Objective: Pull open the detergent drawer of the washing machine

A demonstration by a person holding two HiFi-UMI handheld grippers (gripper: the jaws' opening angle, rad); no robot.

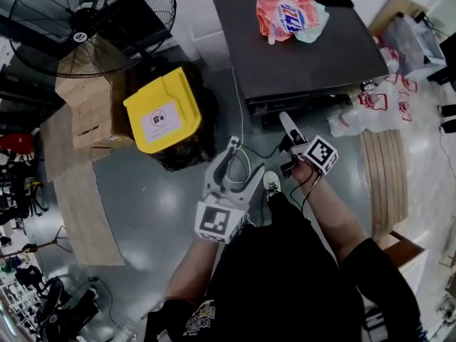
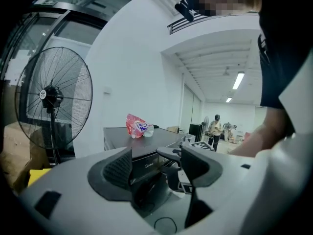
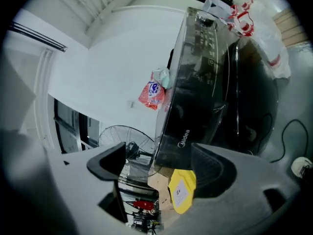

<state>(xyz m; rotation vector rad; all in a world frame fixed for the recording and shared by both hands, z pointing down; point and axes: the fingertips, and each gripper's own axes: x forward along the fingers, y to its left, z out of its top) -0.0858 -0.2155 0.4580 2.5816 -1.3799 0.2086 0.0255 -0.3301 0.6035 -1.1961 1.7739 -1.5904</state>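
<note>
Overhead, the washing machine [image 1: 299, 48] shows its flat top, elsewhere its glossy front; left hand-held gripper [image 2: 156, 165] and right hand-held gripper [image 3: 160, 166] gape empty.

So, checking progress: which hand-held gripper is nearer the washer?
The right hand-held gripper: in the head view its tip lies right by the washer front, while the left hand-held gripper sits further back.

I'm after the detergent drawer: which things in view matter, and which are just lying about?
Job: washing machine; left hand-held gripper; right hand-held gripper.
Lying about: detergent pouch; fan; yellow-lidded bin; cardboard boxes; plastic bags.
</note>
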